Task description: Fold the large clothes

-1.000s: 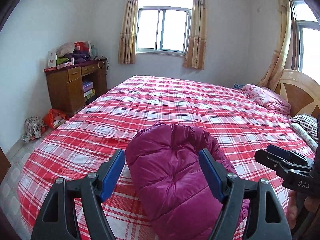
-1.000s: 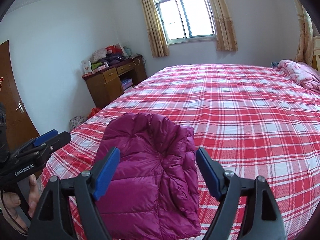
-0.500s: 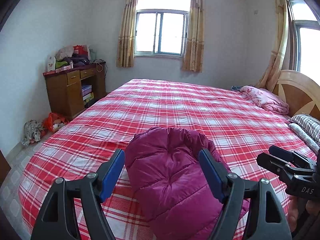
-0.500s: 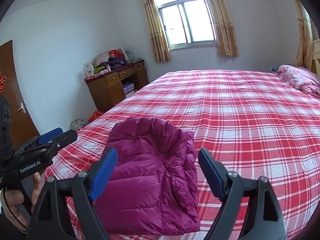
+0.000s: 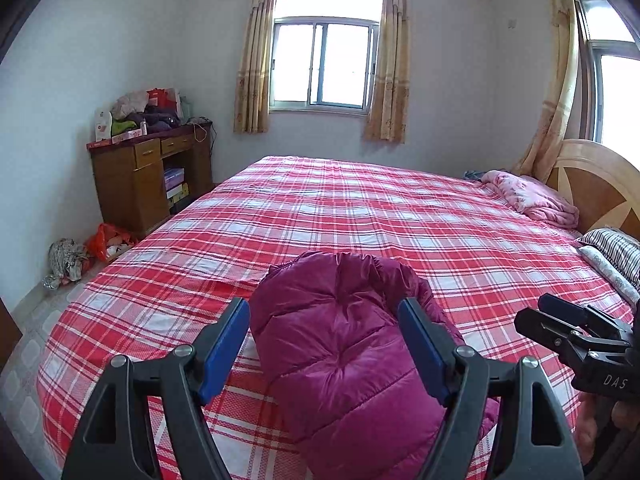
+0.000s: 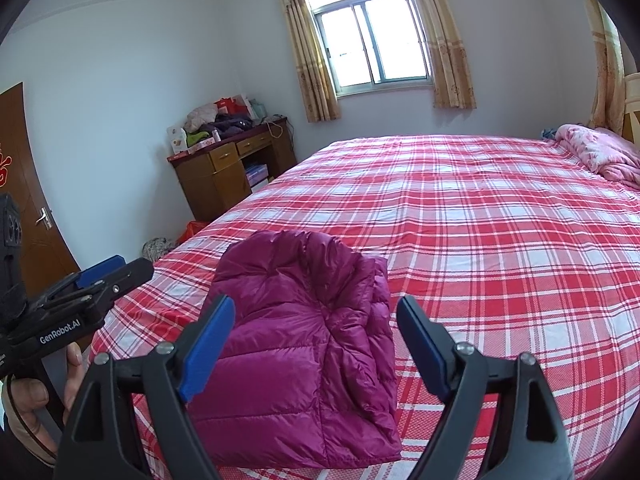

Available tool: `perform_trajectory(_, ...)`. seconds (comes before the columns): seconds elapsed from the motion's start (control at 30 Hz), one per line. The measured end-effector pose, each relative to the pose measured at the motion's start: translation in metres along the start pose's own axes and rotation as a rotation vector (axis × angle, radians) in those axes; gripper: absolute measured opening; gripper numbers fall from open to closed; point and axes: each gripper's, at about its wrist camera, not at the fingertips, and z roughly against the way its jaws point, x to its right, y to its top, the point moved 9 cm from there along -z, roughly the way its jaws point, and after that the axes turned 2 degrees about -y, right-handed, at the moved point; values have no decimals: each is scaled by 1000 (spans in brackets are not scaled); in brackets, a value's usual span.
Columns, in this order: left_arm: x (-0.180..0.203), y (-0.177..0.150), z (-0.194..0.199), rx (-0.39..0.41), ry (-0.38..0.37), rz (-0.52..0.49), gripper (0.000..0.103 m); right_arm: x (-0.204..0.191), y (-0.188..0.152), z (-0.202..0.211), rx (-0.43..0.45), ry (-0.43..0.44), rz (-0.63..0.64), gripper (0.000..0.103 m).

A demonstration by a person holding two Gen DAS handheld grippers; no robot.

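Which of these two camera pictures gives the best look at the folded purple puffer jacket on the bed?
The right wrist view: the purple puffer jacket shows almost whole, with its stacked folded edges on the right side. In the left wrist view the jacket is seen end-on, a rounded bundle running off the bottom edge and partly hidden by the gripper's finger.

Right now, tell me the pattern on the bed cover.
Red, white and pale grey plaid on the bed cover, clearest in the right wrist view.
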Motion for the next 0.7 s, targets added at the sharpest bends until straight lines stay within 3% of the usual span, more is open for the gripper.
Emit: perform_trajectory(0.7, -1, -3, -3, -5, 4, 5, 77, 0, -5, -3, -8, -1, -9, 86)
